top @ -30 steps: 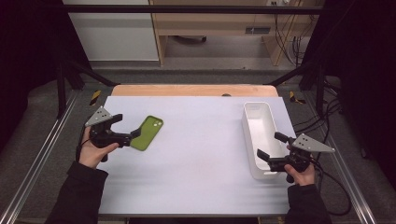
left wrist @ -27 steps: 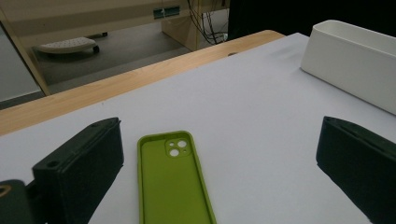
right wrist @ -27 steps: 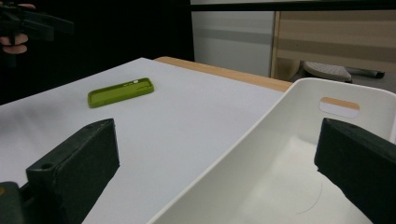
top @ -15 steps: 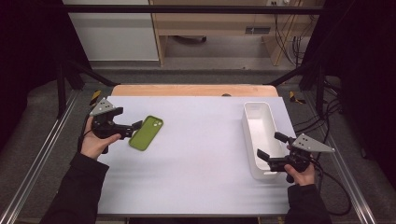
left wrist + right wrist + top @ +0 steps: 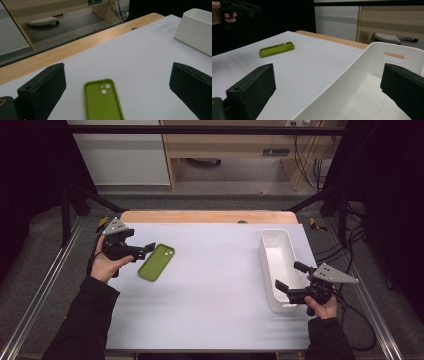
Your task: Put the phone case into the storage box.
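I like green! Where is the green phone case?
In the high view, the green phone case lies on the table's left side, just beyond the open left gripper.

A white bin (image 5: 278, 262) sits on the table's (image 5: 215, 295) right side, near the edge.

the high view looks forward and down from above the person's side of the table (image 5: 215, 285), far enough off to take in its whole white top, the wooden far edge and the floor and furniture beyond. the left gripper view sits low and close over the table, looking along its own jaws across the green phone case (image 5: 103, 101) toward the far edge and a corner of the white bin (image 5: 197, 32). the right gripper view sits low at the bin's near end, facing across the table toward the left gripper (image 5: 238, 8). all three views share the case, the bin and the white tabletop.
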